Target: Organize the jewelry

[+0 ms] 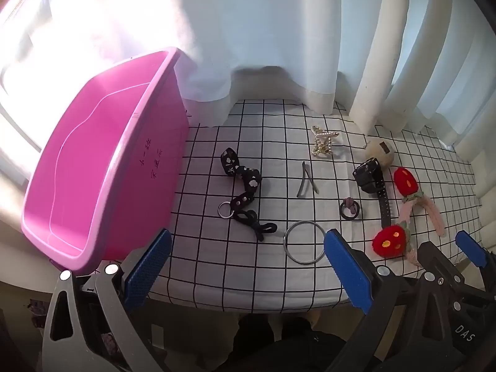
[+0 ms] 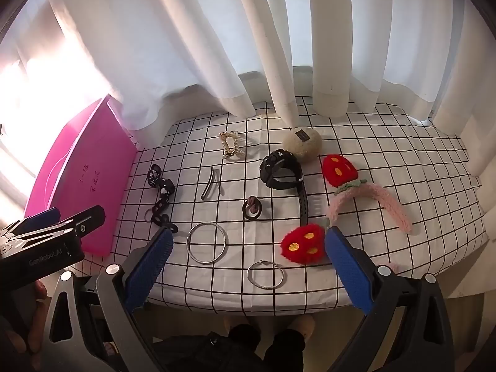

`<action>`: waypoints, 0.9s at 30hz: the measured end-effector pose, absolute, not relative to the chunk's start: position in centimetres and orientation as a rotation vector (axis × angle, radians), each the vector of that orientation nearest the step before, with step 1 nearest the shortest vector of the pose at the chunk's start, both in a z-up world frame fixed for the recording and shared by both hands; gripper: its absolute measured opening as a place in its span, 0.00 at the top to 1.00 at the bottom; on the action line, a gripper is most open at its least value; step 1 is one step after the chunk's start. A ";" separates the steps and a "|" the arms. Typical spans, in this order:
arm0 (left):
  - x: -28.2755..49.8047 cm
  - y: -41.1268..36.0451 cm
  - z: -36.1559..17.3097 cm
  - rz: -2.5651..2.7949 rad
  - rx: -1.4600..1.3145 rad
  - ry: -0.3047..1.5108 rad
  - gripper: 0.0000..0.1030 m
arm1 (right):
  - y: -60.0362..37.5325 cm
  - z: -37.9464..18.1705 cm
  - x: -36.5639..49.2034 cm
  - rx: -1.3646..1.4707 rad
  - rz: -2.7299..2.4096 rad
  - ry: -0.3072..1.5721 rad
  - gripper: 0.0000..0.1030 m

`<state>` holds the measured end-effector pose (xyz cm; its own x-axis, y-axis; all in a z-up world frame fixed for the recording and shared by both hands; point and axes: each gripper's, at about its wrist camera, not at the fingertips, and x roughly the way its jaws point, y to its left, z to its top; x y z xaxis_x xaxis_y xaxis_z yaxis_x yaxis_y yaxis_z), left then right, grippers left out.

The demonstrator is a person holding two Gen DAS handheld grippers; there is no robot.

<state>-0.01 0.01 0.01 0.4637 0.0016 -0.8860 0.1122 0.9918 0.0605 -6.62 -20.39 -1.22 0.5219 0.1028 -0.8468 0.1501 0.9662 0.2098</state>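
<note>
A pink plastic bin (image 1: 102, 170) stands at the table's left; it also shows in the right wrist view (image 2: 83, 179). Jewelry lies on the checked cloth: a black strap with a ring (image 1: 241, 195), a pearl claw clip (image 1: 322, 144), a thin hair clip (image 1: 305, 179), a black watch (image 1: 372, 176), a dark hair tie (image 1: 349, 209), a large silver bangle (image 1: 305, 243), a thinner bangle (image 2: 265, 274) and a strawberry headband (image 2: 356, 204). My left gripper (image 1: 248, 272) is open and empty over the front edge. My right gripper (image 2: 248, 272) is open and empty, near the bangles.
White curtains (image 2: 248, 46) hang along the back of the table. A beige fuzzy pouch (image 2: 302, 141) lies behind the watch. The cloth's front edge (image 2: 248, 308) runs just ahead of both grippers. Bright sunlight washes out the left side.
</note>
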 end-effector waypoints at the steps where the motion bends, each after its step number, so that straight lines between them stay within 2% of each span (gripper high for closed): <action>1: 0.0 0.0 0.0 -0.065 0.121 1.093 0.06 | -20.4 -1.2 -6.6 0.271 -0.030 1.025 0.09; 27: 0.0 -0.2 -0.3 -0.062 0.123 1.089 0.06 | -20.7 -1.4 -6.5 0.284 -0.030 1.027 0.09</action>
